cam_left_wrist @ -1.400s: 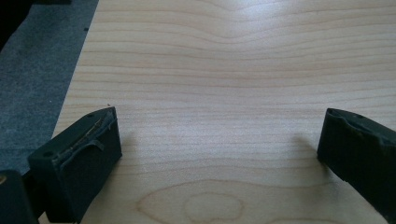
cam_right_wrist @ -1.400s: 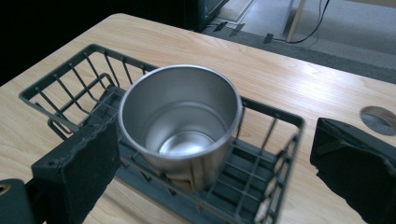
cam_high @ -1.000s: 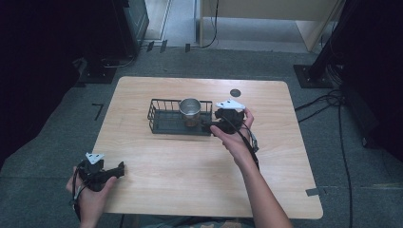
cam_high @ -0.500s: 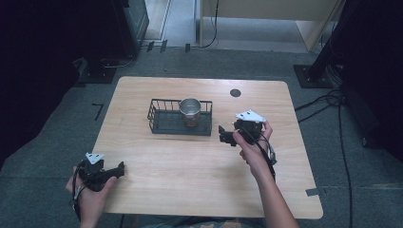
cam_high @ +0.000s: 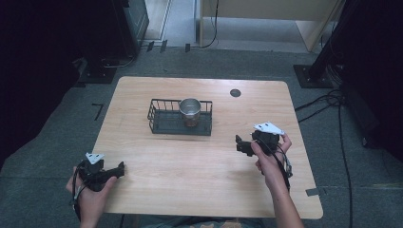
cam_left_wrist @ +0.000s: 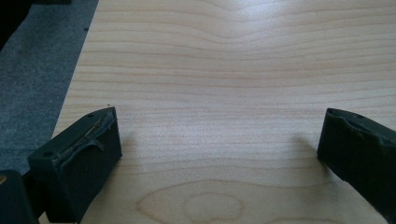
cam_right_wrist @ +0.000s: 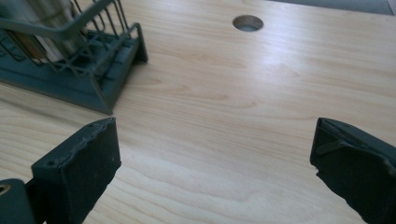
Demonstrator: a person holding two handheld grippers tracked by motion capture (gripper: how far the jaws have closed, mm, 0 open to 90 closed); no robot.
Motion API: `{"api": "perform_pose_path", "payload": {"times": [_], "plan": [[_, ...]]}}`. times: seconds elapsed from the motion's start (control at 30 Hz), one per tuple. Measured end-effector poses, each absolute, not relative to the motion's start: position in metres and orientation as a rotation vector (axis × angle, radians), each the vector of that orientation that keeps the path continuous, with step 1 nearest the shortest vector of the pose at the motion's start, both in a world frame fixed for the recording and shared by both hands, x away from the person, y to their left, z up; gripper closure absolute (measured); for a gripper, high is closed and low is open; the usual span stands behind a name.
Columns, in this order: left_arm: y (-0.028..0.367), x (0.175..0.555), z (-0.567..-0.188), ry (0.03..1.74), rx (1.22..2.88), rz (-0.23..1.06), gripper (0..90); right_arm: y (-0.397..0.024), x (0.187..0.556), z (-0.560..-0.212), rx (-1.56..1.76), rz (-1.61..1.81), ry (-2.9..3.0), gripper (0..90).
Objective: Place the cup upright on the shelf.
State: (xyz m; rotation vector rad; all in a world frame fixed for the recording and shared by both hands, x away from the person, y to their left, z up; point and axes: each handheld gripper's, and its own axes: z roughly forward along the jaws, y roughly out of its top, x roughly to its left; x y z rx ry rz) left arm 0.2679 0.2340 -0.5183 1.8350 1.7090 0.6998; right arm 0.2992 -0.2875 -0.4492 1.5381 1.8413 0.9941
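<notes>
A metal cup [cam_high: 190,110] stands upright in a black wire basket [cam_high: 164,115] at the middle of the wooden table [cam_high: 199,161]. My right gripper [cam_high: 242,145] hovers to the basket's right and nearer the person, open, nothing between its jaws. In the right gripper view that gripper [cam_right_wrist: 215,158] has its jaws wide apart over bare wood, with the basket [cam_right_wrist: 74,60] at the upper left. My left gripper [cam_high: 119,169] rests near the table's front left corner, open and empty. The left gripper view has this gripper [cam_left_wrist: 219,144] over bare wood too.
A round cable hole [cam_high: 235,92] sits in the table's far right part, also in the right gripper view as the hole [cam_right_wrist: 248,22]. Grey carpet [cam_left_wrist: 32,70] lies beyond the table's left edge. Cables [cam_high: 328,102] trail on the floor at right.
My right gripper has drawn back from the basket and cup, moving right and toward the person. The cup stays in the basket. The left gripper has not moved.
</notes>
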Motion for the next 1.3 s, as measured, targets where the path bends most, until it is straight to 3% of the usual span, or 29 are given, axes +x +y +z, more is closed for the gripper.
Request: {"api": "perform_pose_path", "payload": {"times": [1.3], "plan": [[0.234, 0.268, -0.518, 1.709, 1.835, 0.700, 0.0, -0.405, 0.215, -0.511, 1.780, 0.792, 1.671, 3.1]]}}
